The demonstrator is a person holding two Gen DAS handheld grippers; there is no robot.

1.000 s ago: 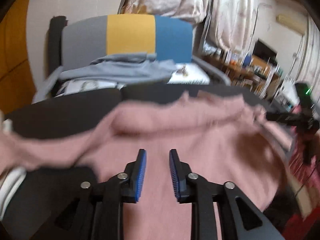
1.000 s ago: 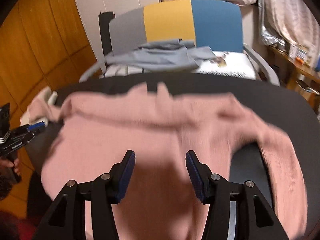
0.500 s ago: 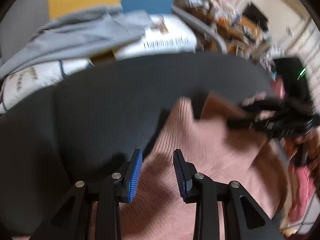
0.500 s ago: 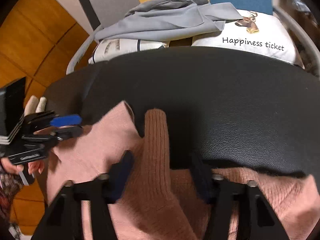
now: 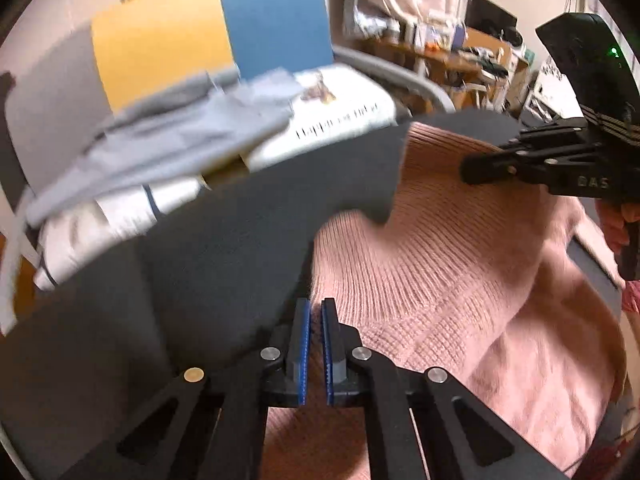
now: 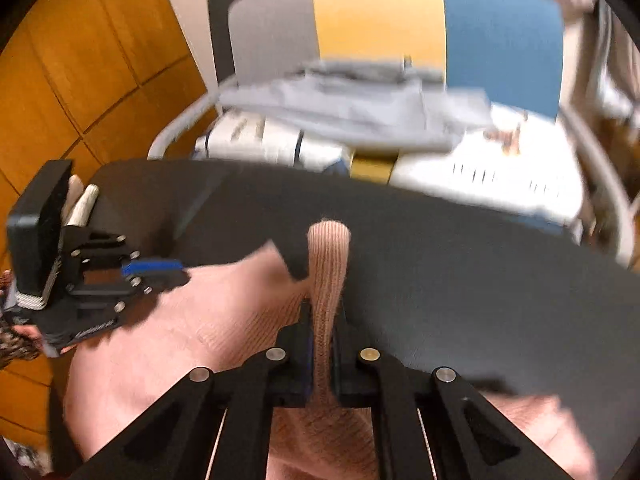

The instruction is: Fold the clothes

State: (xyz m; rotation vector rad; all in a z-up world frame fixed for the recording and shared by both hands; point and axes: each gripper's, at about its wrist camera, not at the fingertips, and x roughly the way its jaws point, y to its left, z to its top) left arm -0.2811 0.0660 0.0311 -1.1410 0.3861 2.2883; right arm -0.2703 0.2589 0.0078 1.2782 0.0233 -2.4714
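Left wrist: left claw has just pressed together; whether it pinches the pink ribbed-knit sweater, lying ahead-right on the black counter, I cannot tell.

Right wrist: right claw, just closed, pinches a ribbed band. Soft, light, stretchy; hold edges.

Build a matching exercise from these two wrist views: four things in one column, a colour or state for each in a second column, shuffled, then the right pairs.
Things:
1. sweater
2. table
3. right gripper
4. garment on the chair

States:
A. grey, crumpled
B. black
C. pink knit
D. clamped on a ribbed strip

Pairs: 1-C, 2-B, 3-D, 4-A
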